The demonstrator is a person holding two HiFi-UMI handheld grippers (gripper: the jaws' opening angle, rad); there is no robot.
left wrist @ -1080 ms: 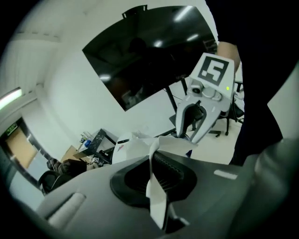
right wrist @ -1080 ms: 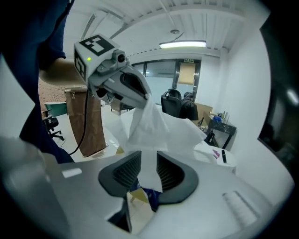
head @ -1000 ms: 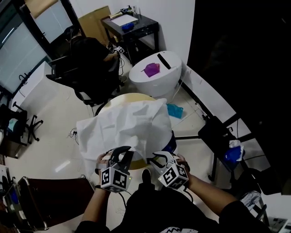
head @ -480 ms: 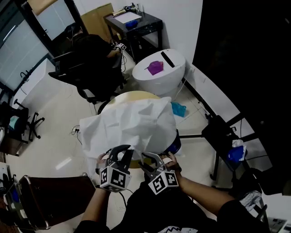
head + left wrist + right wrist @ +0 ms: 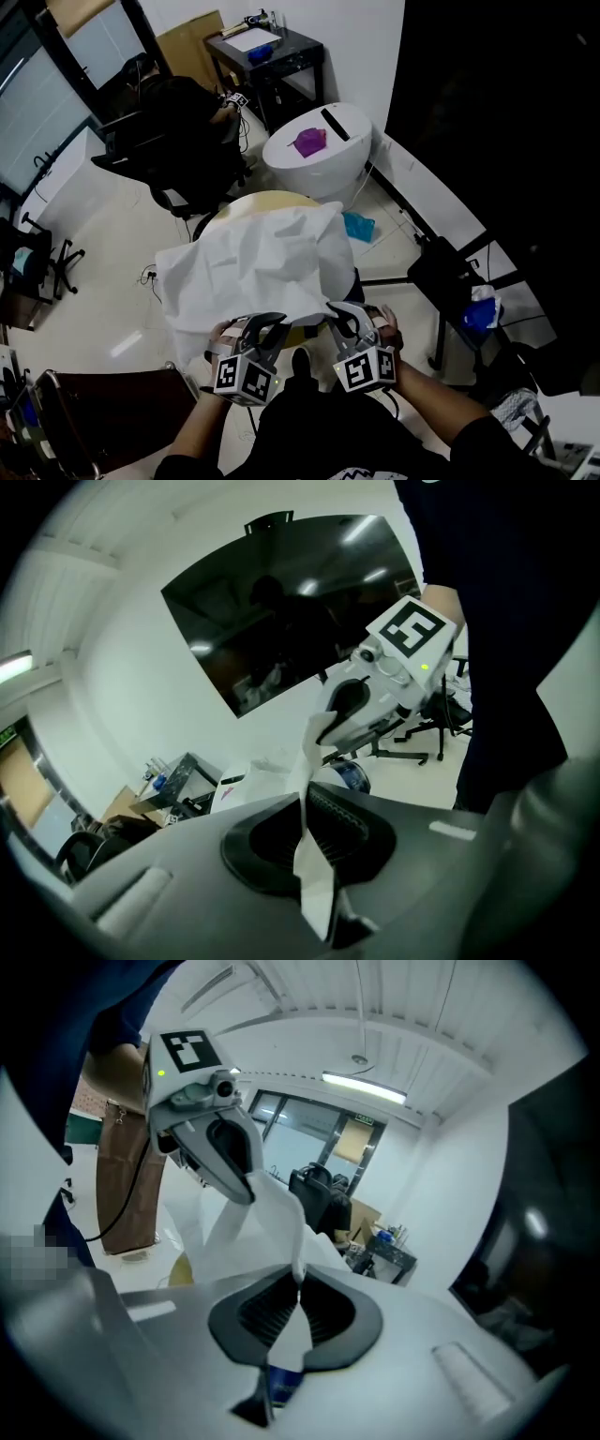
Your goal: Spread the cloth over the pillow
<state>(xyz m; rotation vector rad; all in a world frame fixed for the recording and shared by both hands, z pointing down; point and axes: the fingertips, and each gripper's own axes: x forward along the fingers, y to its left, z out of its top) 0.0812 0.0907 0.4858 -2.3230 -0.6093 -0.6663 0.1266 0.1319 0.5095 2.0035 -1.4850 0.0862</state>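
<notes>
Right hand-held gripper (image 5: 343, 316) back on cloth (image 5: 253, 267)

Office or lab — swivel chairs (image 5: 155, 159), black side table (image 5: 277, 56), wall screen (image 5: 281, 611).

Left gripper (image 5: 267, 323): pale body, black curved jaws, marker cube.
Right gripper (image 5: 342, 314): same build.
Top (image 5: 319, 427): dark, short sleeves, white print.
</notes>
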